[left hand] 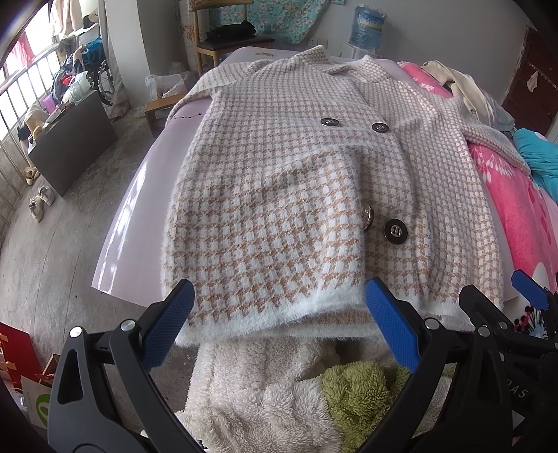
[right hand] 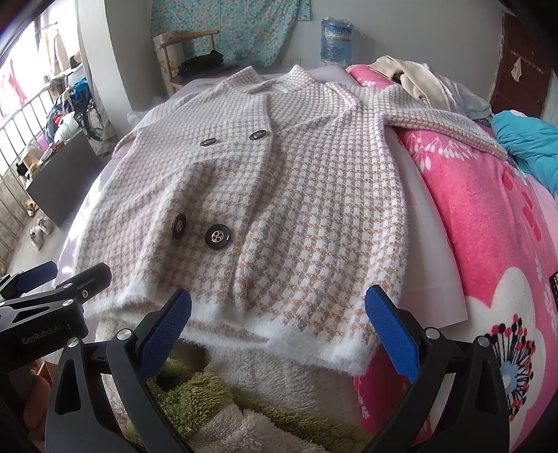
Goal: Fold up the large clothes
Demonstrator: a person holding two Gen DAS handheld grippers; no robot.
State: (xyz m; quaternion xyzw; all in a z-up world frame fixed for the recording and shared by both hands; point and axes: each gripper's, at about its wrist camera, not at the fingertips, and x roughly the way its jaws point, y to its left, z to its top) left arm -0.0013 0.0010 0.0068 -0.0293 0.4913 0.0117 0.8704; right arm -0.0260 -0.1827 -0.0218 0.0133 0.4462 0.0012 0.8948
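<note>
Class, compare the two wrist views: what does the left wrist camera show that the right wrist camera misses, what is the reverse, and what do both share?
Left wrist only: the red box on the floor.
Right wrist only: the big white flower on the pink blanket.
Both: the checked coat lying flat, its dark buttons, the water bottle, and open jaws.

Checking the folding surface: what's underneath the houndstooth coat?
The coat lies on a glossy lilac board; its right sleeve rests on a pink blanket. Anything beneath the coat's middle is covered.
</note>
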